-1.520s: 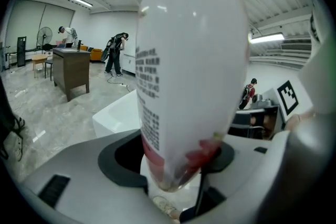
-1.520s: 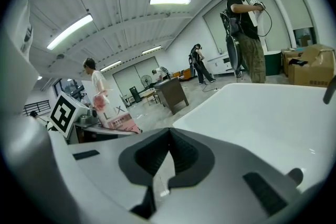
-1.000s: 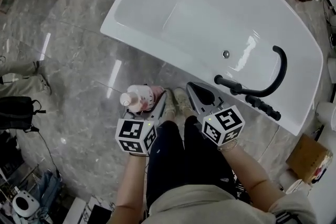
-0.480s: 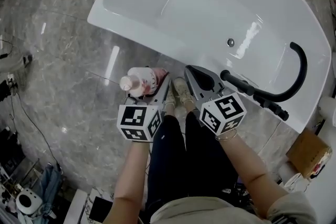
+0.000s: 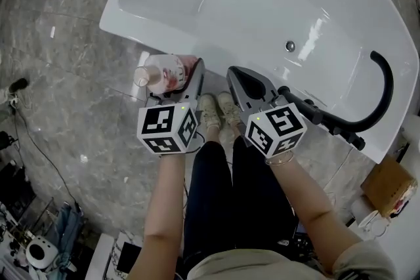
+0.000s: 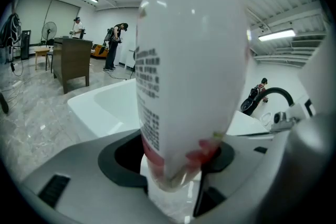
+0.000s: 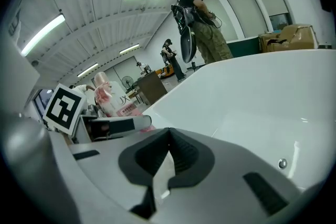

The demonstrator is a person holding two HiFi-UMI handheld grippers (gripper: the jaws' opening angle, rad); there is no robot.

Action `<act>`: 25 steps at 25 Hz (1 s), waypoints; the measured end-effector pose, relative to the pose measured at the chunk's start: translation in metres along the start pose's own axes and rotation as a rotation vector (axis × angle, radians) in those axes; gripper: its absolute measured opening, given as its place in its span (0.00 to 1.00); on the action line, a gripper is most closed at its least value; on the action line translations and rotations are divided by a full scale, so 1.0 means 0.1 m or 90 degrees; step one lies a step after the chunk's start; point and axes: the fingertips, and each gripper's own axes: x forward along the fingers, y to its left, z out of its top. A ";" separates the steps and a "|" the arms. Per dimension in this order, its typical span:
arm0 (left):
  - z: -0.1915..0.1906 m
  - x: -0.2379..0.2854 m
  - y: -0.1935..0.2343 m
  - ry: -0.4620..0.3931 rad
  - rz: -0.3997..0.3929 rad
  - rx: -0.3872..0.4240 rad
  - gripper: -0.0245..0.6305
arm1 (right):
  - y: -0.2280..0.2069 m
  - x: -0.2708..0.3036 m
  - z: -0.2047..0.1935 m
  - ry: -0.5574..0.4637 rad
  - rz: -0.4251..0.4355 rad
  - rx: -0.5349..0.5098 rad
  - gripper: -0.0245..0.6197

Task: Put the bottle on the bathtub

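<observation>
My left gripper [image 5: 187,79] is shut on a white bottle with a pink label and a pale cap [image 5: 165,71], held upright just at the near rim of the white bathtub [image 5: 125,29]. In the left gripper view the bottle [image 6: 184,71] fills the frame, its base pinched between the dark pads [image 6: 123,157], with the bathtub [image 6: 105,102] behind it. My right gripper [image 5: 241,80] is shut and holds nothing; it hovers beside the left one over the tub's near edge. The right gripper view shows its pads [image 7: 186,155] closed, the bottle [image 7: 113,99] off to the left and the bathtub [image 7: 252,107] ahead.
A black curved faucet [image 5: 377,101] stands on the tub's right rim, with a drain knob [image 5: 290,46] in the basin. The person's shoes [image 5: 216,111] are on the grey marble floor. Cardboard boxes [image 5: 387,183] sit at the right. People [image 6: 113,44] stand far off.
The left gripper has carried the bottle forward and up, from over the floor to the tub's near rim. The right gripper moved forward slightly with it.
</observation>
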 end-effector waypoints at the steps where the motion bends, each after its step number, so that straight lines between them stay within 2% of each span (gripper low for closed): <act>1: 0.04 0.04 0.04 -0.004 0.008 -0.003 0.44 | -0.03 0.02 0.01 -0.001 -0.003 0.004 0.03; 7: 0.20 0.24 0.22 -0.024 0.063 0.017 0.44 | -0.12 0.17 0.08 -0.006 -0.007 0.032 0.03; 14: 0.24 0.42 0.36 -0.034 0.109 0.055 0.44 | -0.02 0.32 0.11 0.003 0.019 0.005 0.03; 17: 0.24 0.47 0.37 -0.033 0.115 0.081 0.44 | -0.01 0.36 0.10 0.007 0.023 -0.012 0.03; 25: 0.22 0.50 0.40 -0.056 0.135 0.121 0.44 | -0.07 0.38 0.05 0.001 0.013 0.007 0.03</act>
